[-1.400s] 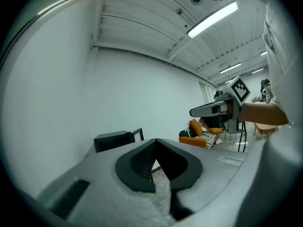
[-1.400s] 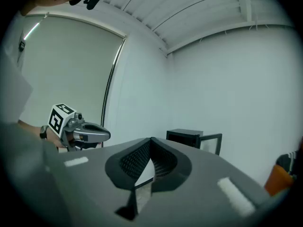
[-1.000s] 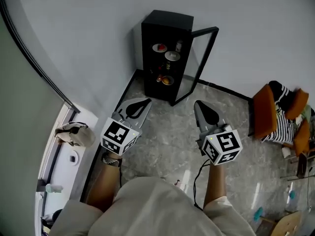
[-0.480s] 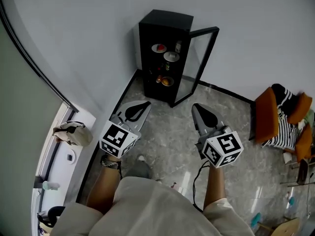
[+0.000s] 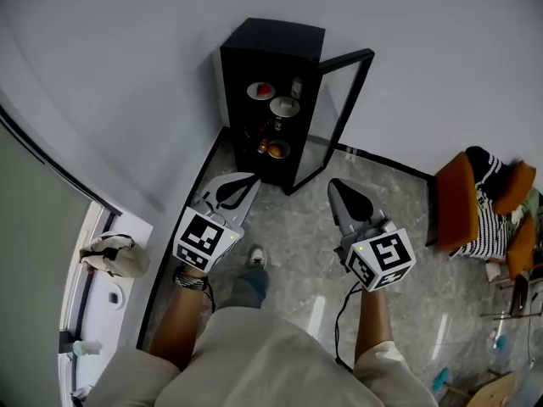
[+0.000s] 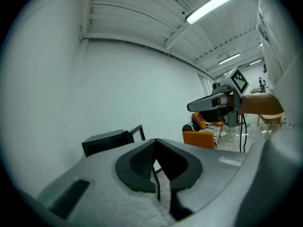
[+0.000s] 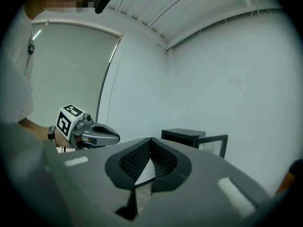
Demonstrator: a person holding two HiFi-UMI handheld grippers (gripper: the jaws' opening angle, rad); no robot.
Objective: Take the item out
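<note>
Head view shows the left gripper (image 5: 248,177) and right gripper (image 5: 339,186) both pinched closed on nothing. The tall black cabinet (image 5: 280,36) stands well ahead of their fingertips, a small orange item (image 5: 277,149) shelved inside. Reaching in, the right one could clip the open glass-paned door (image 5: 339,100) just beyond it.

A cabinet (image 5: 273,44) is standing against the wall (image 5: 127,66) ahead, its door (image 5: 342,100) hanging open to the right. Inside, dishes (image 5: 284,106) are sitting on its shelves, one above another. The left tongs (image 5: 249,177) and right tongs (image 5: 338,184) are hovering side by side before it, well apart. A chair (image 5: 454,202) is standing far right, a bag (image 5: 114,255) lying far left.
</note>
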